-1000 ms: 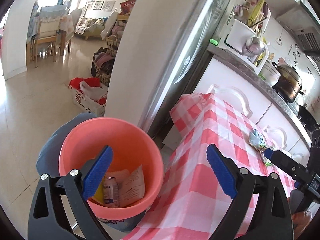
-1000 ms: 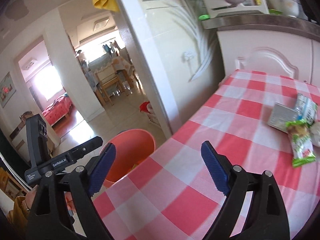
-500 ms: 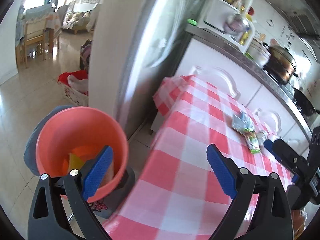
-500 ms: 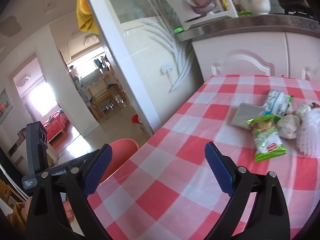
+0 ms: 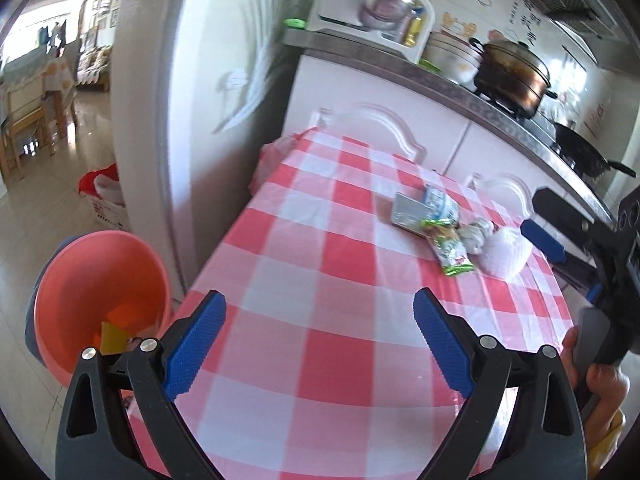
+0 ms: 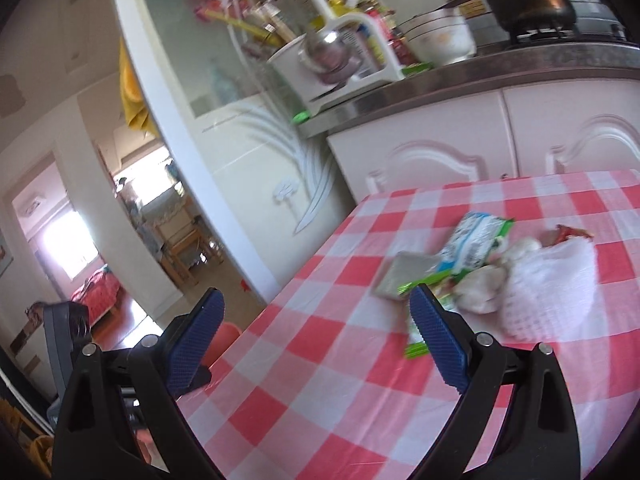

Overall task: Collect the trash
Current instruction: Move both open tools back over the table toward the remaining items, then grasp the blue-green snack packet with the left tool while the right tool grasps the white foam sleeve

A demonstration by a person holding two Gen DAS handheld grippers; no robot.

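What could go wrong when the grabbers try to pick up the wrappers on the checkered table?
The trash sits bunched together: the green wrapper touches the crumpled white paper and white foam net, so the open right gripper might snag two things or push them away. The flat silver packet could slip from its fingers. The pink bucket stands off the table's end, so carried trash could drop on the floor.
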